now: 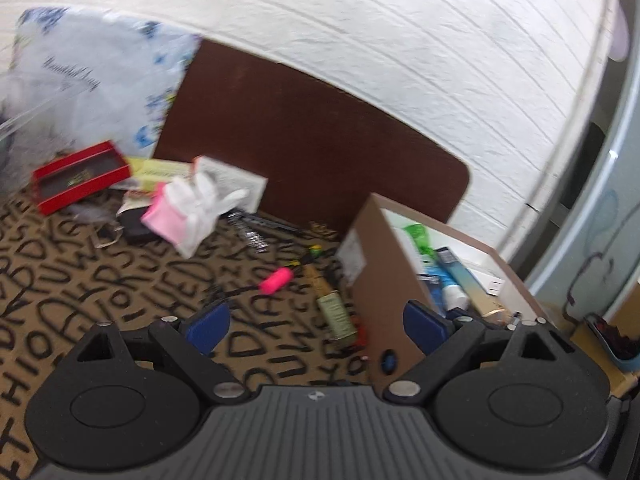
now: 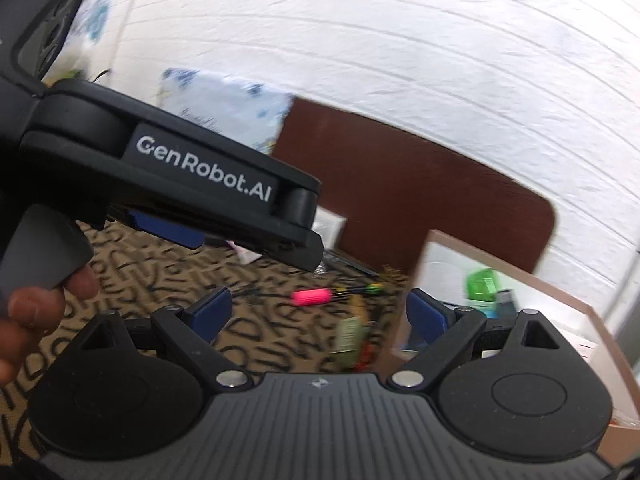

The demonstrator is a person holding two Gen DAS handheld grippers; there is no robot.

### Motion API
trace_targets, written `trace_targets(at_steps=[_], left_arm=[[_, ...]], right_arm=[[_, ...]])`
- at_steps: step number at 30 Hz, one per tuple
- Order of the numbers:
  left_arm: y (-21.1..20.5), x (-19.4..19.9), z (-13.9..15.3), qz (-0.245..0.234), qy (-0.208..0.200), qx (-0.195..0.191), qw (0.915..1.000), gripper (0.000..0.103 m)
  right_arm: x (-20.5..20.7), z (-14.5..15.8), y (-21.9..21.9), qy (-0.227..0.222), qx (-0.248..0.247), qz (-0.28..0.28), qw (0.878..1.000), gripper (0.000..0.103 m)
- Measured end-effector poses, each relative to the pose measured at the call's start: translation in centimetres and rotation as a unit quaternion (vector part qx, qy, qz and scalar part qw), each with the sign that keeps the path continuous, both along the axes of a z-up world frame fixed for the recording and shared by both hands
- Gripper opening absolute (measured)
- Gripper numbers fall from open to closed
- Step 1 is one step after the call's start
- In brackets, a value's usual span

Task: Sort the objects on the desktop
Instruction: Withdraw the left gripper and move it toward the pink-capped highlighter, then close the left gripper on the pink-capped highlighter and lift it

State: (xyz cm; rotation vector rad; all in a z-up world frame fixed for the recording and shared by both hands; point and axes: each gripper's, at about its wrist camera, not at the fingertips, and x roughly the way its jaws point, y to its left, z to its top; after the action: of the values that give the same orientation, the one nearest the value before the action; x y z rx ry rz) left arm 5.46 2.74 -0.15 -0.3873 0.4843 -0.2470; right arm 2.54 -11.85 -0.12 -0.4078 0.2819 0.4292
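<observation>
My left gripper [image 1: 316, 326] is open and holds nothing, hovering over the letter-print tablecloth [image 1: 80, 300]. Ahead of it lie a pink marker-like piece [image 1: 276, 280] and a green-labelled tube [image 1: 335, 310]. An open cardboard box [image 1: 376, 272] at the right holds blue tubes [image 1: 450, 280] and a green packet [image 1: 418, 236]. My right gripper [image 2: 320, 314] is also open and empty, facing the same pink piece [image 2: 312, 296] and box [image 2: 520, 276]. The left gripper [image 2: 308, 248] crosses the right wrist view from the upper left, with a hand [image 2: 32, 308] on its trigger.
A red tray-like box [image 1: 80, 176], a white glove over something pink [image 1: 196, 208], papers and small dark items clutter the far left. A brown board [image 1: 312, 140] leans on the white wall, and a blue-flowered bag [image 1: 100, 72] stands beside it.
</observation>
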Motion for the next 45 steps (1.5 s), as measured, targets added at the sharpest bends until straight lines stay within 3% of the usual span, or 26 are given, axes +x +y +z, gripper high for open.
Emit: trace_targets(at_steps=[6, 16, 20, 26, 34, 35, 39, 45], left_arm=[[2.5, 1.2, -1.5, 0.018, 0.014, -0.009, 0.9997, 0.096], [3.3, 7.7, -2.2, -0.047, 0.019, 0.005, 0.9987, 0.091], [3.0, 11.3, -2.4, -0.075, 0.028, 0.027, 0.9964, 0.081], [3.4, 16.1, -3.6, -0.099, 0.052, 0.008, 0.9937, 0.069], [3.8, 18.7, -5.0, -0.100, 0.072, -0.027, 0.9919, 0.068], [3.8, 18.7, -5.2, -0.100, 0.074, -0.027, 0.9918, 0.068], [3.9, 18.6, -5.5, -0.100, 0.082, -0.030, 0.9912, 0.068], [3.6, 17.9, -5.0, -0.098, 0.082, -0.024, 0.9915, 0.068]], right_arm=[[1.7, -1.3, 2.7, 0.022, -0.021, 0.012, 0.999, 0.092], [9.8, -4.9, 6.7, 0.057, -0.059, -0.033, 0.996, 0.091], [13.3, -5.7, 7.9, 0.066, -0.049, -0.067, 0.994, 0.090], [17.8, -7.2, 8.4, 0.085, -0.033, -0.113, 0.989, 0.083], [21.0, -8.2, 7.7, 0.109, 0.001, -0.136, 0.985, 0.077], [21.1, -8.3, 7.5, 0.111, 0.006, -0.132, 0.985, 0.073], [20.7, -8.4, 6.8, 0.122, 0.035, -0.113, 0.985, 0.041], [18.6, -7.8, 6.1, 0.128, 0.047, -0.097, 0.986, 0.040]])
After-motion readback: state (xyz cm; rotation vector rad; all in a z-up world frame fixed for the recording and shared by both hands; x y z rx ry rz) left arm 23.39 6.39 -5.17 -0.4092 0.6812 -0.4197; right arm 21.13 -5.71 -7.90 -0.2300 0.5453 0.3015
